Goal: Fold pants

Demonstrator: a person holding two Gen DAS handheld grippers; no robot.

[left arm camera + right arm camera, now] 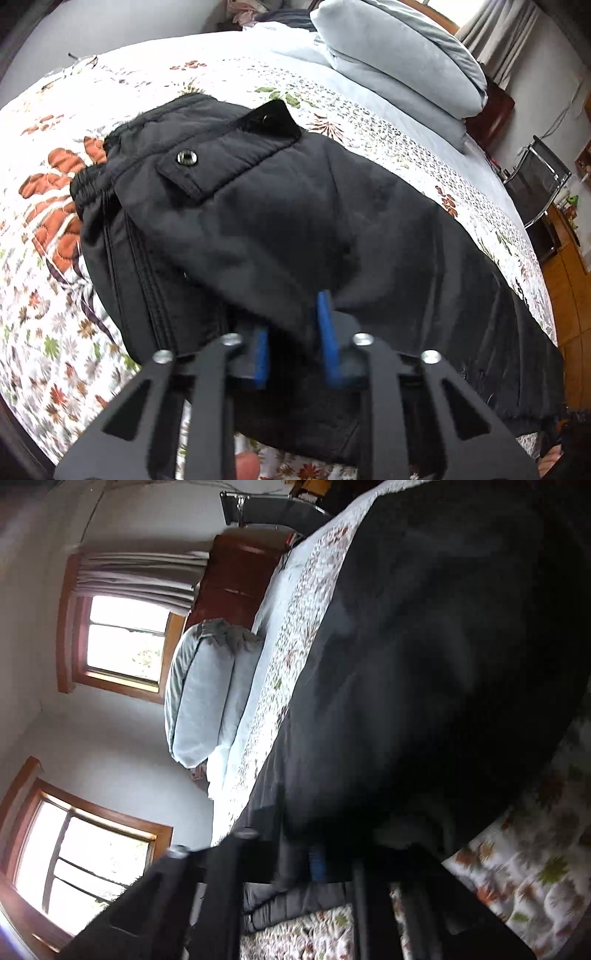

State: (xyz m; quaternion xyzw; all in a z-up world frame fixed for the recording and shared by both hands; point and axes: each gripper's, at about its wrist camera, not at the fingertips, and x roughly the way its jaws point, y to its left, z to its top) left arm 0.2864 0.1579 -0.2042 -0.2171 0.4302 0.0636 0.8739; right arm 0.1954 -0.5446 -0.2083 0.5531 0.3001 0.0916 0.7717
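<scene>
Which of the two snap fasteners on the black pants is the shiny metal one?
The snap on the lower flap, nearer the elastic waistband, is shiny silver. The other snap, on the raised flap beyond it, looks dark and dull.

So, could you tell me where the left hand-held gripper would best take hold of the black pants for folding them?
At the edge nearest it, where the left hand-held gripper already has cloth between its blue fingers. The pants lie flat on the quilt, waistband at the far end, so coming in low from the near side probably works best; the padded middle looks too bulky to pinch.

Floral quilt, pillows, perhaps chair.
</scene>
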